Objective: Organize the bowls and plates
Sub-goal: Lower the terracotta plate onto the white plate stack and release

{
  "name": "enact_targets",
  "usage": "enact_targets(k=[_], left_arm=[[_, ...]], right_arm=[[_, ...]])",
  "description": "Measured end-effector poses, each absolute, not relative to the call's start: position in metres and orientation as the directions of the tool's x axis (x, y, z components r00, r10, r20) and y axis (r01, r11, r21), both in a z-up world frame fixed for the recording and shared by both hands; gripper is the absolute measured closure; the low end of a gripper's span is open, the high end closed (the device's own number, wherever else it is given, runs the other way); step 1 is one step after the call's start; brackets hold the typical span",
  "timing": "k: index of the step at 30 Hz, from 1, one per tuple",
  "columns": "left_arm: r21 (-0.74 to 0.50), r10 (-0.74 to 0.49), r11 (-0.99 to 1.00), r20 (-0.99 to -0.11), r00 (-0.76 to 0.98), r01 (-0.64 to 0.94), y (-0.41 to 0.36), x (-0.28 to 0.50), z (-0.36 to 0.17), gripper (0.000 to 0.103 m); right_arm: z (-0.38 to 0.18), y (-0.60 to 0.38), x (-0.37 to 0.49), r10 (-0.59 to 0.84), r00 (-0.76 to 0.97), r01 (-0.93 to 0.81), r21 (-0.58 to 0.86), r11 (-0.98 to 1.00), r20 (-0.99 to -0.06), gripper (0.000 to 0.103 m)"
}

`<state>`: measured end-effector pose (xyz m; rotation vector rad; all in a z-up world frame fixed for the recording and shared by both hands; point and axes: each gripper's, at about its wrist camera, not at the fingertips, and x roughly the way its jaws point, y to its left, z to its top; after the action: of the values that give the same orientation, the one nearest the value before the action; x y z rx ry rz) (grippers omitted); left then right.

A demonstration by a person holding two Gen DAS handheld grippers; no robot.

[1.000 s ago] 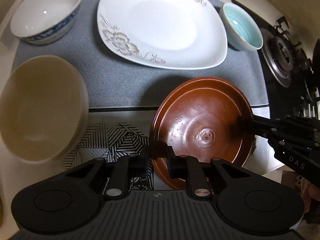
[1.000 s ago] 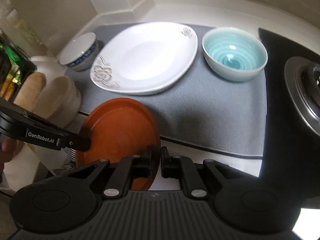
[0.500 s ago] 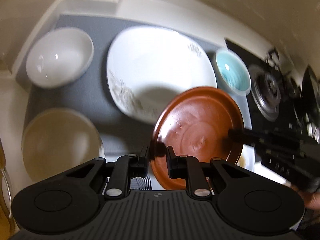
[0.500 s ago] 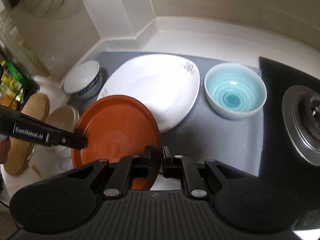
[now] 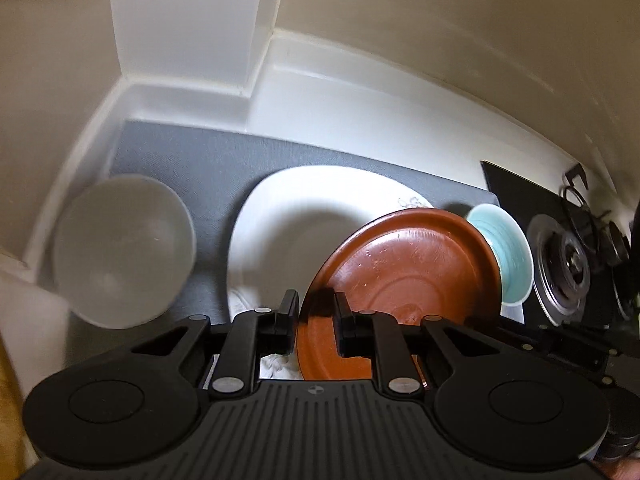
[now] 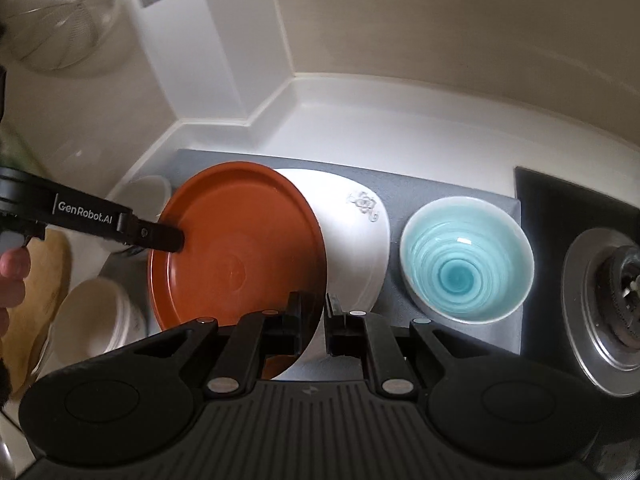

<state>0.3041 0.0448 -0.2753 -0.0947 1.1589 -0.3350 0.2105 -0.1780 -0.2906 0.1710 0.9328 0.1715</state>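
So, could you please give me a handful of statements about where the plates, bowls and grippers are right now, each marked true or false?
1. Both grippers grip the brown plate by its rim. True: the left gripper and the right gripper are each shut on an edge.
2. The brown plate lies flat on the grey mat. False: it is held up over the white plate.
3. The turquoise bowl stands empty on the mat. True.
4. The turquoise bowl sits inside the white plate. False: it stands beside it.
5. A white bowl sits left of the white plate. True.
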Motion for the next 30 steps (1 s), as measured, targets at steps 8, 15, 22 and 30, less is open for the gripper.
enact_targets(k=[8, 15, 22, 30], left_arm=[[-0.213, -0.275, 0.956, -0.890, 0.364, 0.200, 0.030, 0.318, -0.299, 0.084], [-0.227, -0.269, 0.962, -0.878, 0.395, 0.150, 0.032, 0.337, -0.325, 0.085], [-0.266, -0.289, 0.957, -0.872, 0.396, 0.113, 0.040, 0.341, -0.340, 0.092], [-0.233, -0.328, 0.940, -0.822, 0.465, 0.250, 0.035, 0.312, -0.318, 0.092]], right_arm=[[-0.313, -0.178, 0.237, 0.164, 0.585, -0.005, 0.199, 0.980, -0.794, 0.090], [-0.337, -0.193, 0.257, 0.215, 0.553, 0.115, 0.329, 0.937, -0.805, 0.090], [-0.342, -0.186, 0.259, 0.184, 0.568, 0.116, 0.300, 0.947, -0.802, 0.091], [-0.327, -0.181, 0.242, 0.192, 0.588, 0.069, 0.285, 0.956, -0.785, 0.066]])
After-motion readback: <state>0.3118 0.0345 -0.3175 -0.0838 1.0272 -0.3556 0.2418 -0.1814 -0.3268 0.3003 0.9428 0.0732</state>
